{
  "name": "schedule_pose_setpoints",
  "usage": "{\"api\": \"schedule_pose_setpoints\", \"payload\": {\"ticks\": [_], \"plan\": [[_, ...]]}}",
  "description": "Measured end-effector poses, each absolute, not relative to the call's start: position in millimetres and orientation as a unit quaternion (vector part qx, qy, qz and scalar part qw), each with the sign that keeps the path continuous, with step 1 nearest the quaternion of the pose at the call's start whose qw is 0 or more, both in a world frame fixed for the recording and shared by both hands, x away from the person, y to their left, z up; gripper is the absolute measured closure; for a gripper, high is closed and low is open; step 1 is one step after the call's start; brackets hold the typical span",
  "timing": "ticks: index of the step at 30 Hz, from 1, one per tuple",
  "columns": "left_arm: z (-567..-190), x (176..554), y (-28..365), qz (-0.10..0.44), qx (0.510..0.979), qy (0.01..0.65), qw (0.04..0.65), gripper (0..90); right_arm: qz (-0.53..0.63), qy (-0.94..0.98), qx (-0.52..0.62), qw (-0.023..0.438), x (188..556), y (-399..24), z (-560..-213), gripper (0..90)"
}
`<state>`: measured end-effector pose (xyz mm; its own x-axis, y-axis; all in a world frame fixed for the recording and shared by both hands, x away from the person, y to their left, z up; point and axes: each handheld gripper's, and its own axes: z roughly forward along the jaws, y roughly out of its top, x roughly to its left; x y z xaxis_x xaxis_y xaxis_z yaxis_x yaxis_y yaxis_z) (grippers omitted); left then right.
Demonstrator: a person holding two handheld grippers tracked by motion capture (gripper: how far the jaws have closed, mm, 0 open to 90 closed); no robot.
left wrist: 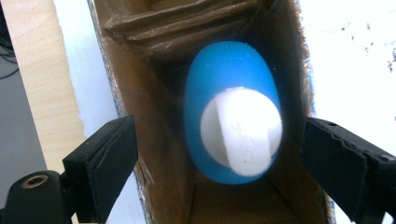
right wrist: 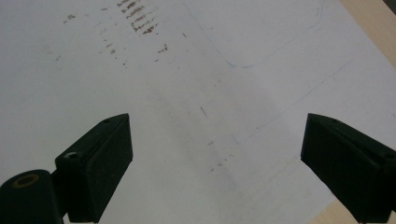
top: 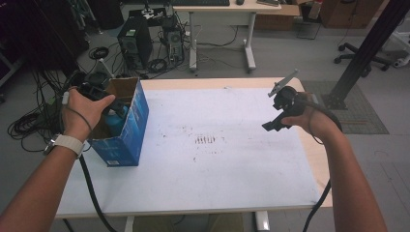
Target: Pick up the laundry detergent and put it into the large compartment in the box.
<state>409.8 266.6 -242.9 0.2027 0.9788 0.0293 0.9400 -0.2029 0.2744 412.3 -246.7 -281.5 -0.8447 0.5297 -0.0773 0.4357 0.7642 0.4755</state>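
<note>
**Count of things**

One table (top: 203, 193), with one white sheet (top: 217, 164) on it; one blue box (top: 126, 128), open at the top; one blue bottle (left wrist: 231, 84) with one white cap (left wrist: 241, 132) inside the box; two grippers, left gripper (left wrist: 219, 163) and right gripper (right wrist: 217, 163); two hands holding them.

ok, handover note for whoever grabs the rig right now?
Left gripper: open, jaws straddling the open top of the blue carton, over the blue bottle with white cap that stands inside. Nothing gripped.
Right gripper: open, empty, held above the white table sheet.
Done: left lined up on the bottle.
Left: probably close on the bottle and lift it out.
</note>
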Motion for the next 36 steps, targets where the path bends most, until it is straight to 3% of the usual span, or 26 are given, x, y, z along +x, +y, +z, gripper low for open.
{"api": "schedule_pose_setpoints", "payload": {"ticks": [36], "plan": [[-209.3,392.1,258.9,0.103,0.784,0.604,0.101,12.2,0.225,0.934,0.255,0.107,406.4,-243.8,-275.7,9.1]]}}
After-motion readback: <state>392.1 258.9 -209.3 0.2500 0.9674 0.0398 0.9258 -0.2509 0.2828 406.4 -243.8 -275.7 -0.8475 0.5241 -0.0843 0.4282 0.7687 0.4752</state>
